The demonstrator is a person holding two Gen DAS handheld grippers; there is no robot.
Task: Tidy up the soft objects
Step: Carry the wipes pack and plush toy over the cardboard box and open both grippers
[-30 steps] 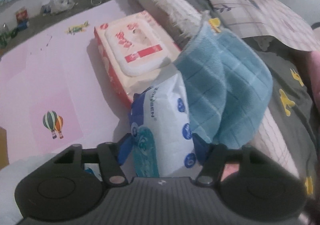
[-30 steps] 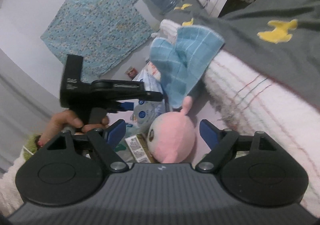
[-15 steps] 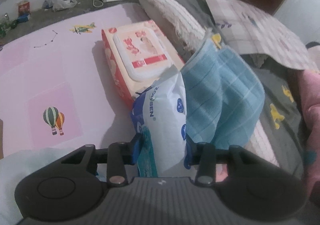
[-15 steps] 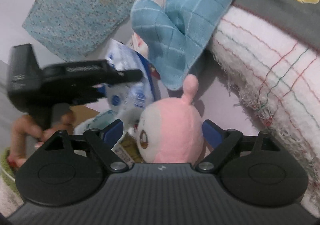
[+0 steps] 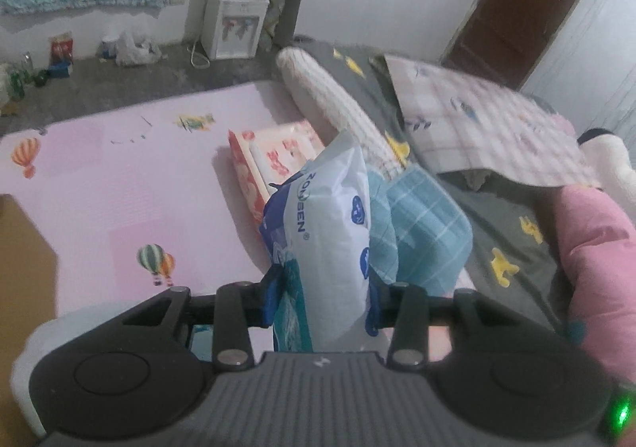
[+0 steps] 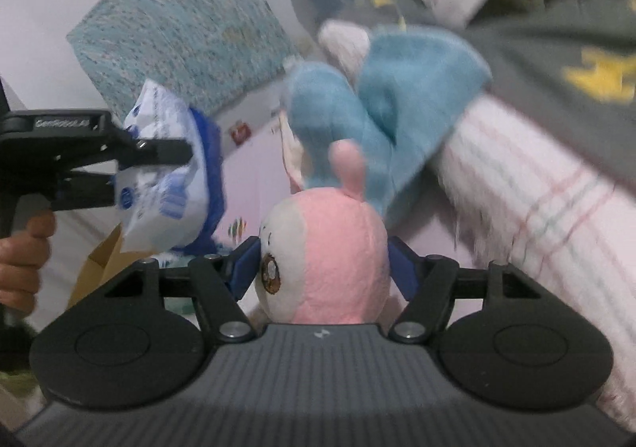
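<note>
Left wrist view: left tongs [image 5: 322, 290] clamped on a soft white-and-blue tissue pack [image 5: 332, 244], now lifted off the pink mat [image 5: 119, 184]; light, crushable, best held mid-body. Right tongs [image 6: 322, 264] closing around the pink plush toy [image 6: 326, 260], squashy, beside the blue cloth [image 6: 381, 109]; earlier they stood wider.

Left wrist view: sits on the left gripper [image 5: 322, 294], looks steeply down over the pink play mat [image 5: 119, 184]; far wall beyond.
Right wrist view: sits on the right gripper [image 6: 322, 268], faces the wall, close in, blurred.
Shared: white-and-blue pack [image 5: 334, 240] [image 6: 167, 172], blue cloth [image 5: 421, 232] [image 6: 397, 97].
</note>
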